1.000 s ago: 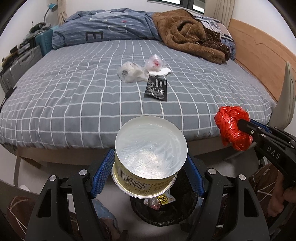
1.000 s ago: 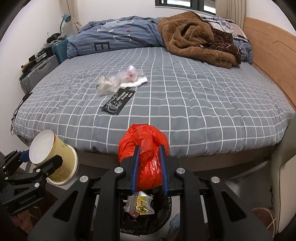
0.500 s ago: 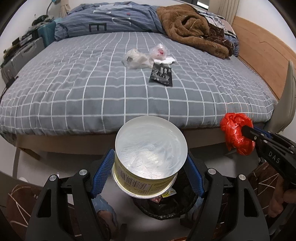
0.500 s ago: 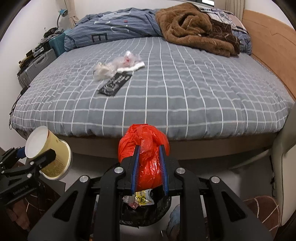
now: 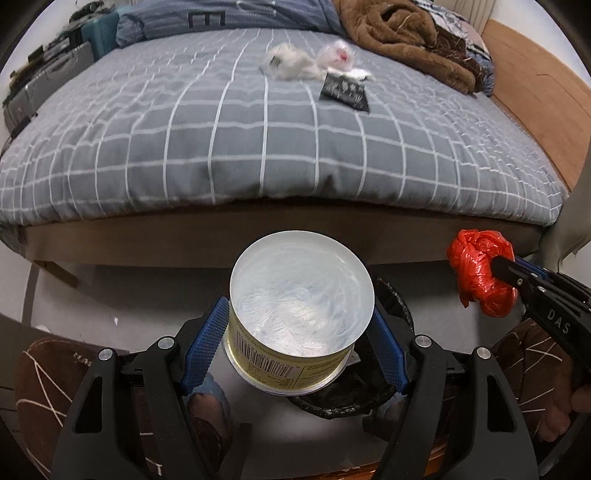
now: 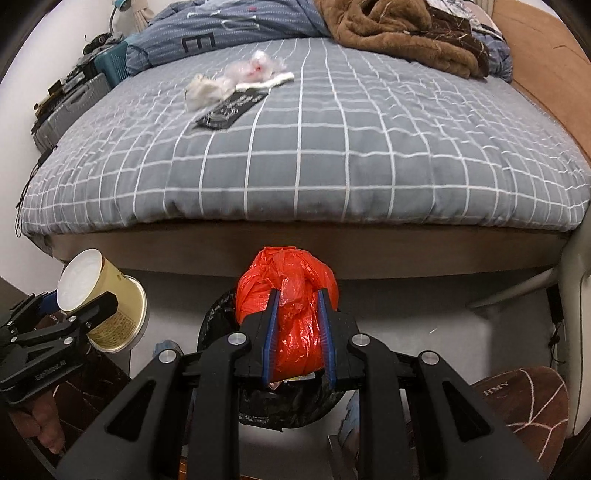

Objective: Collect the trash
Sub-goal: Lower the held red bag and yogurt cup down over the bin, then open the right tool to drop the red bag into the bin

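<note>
My left gripper (image 5: 299, 332) is shut on a yellow paper cup (image 5: 295, 317), held bottom-up over the black-lined trash bin (image 5: 391, 391) on the floor. The cup also shows in the right wrist view (image 6: 103, 299). My right gripper (image 6: 295, 332) is shut on a crumpled red plastic bag (image 6: 291, 295), held above the same bin (image 6: 221, 317); the bag shows in the left wrist view (image 5: 480, 273) to the right of the cup. On the bed lie a white crumpled wrapper (image 5: 284, 66), a clear bag with red inside (image 5: 336, 55) and a black packet (image 5: 345, 90).
The grey checked bed (image 6: 332, 147) fills the view ahead, its edge just beyond the bin. A brown blanket (image 6: 399, 33) and blue duvet (image 6: 221, 26) lie at the far end. Suitcases (image 6: 70, 107) stand at the left. Brown slippers (image 6: 517, 398) rest on the floor.
Both grippers have dropped lower and pulled back from the bed with the cup and the red bag still held. The bed edge now sits higher in both views.
</note>
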The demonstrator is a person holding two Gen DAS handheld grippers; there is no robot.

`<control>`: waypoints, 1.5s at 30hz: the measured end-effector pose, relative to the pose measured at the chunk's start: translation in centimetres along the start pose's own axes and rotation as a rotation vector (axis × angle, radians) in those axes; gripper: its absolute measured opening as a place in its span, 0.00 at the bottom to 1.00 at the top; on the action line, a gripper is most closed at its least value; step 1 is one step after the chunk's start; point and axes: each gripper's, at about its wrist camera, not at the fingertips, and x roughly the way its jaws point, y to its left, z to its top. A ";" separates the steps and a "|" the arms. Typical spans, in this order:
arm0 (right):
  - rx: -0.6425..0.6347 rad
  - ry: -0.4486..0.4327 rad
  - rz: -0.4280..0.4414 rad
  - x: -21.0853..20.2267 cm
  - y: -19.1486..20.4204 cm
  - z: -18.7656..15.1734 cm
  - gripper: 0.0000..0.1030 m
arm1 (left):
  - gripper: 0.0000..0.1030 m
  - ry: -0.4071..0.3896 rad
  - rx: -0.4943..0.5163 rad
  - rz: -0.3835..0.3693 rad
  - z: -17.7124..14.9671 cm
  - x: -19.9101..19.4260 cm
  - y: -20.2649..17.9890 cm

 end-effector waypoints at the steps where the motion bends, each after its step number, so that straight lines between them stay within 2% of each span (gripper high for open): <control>1: -0.001 0.007 0.002 0.3 0.1 -0.1 0.19 | 0.70 0.006 -0.001 0.002 -0.1 0.3 0.0; 10: -0.019 0.095 0.012 4.6 0.9 -1.4 0.20 | 0.70 0.091 -0.006 0.011 -1.2 3.7 0.1; 15: -0.032 0.176 0.009 8.0 1.3 -2.3 0.20 | 0.70 0.116 -0.004 0.019 -1.3 5.2 0.4; 23: -0.048 0.185 0.016 9.2 2.2 -2.1 0.20 | 0.70 0.146 -0.001 0.043 -1.7 7.0 0.8; 26: -0.060 0.187 0.021 9.1 2.2 -2.5 0.24 | 0.70 0.153 0.001 0.050 -1.7 7.3 0.5; 34: -0.070 0.141 0.017 8.2 2.0 -2.1 0.57 | 0.70 0.169 0.023 0.035 -1.6 8.3 -0.5; 40: -0.048 0.107 -0.036 7.1 -0.3 -1.9 0.76 | 0.70 0.168 0.043 -0.004 -1.5 8.7 -2.0; 45: -0.016 0.089 -0.076 6.3 -2.6 -2.1 0.86 | 0.70 0.162 0.048 -0.047 -1.0 8.0 -3.7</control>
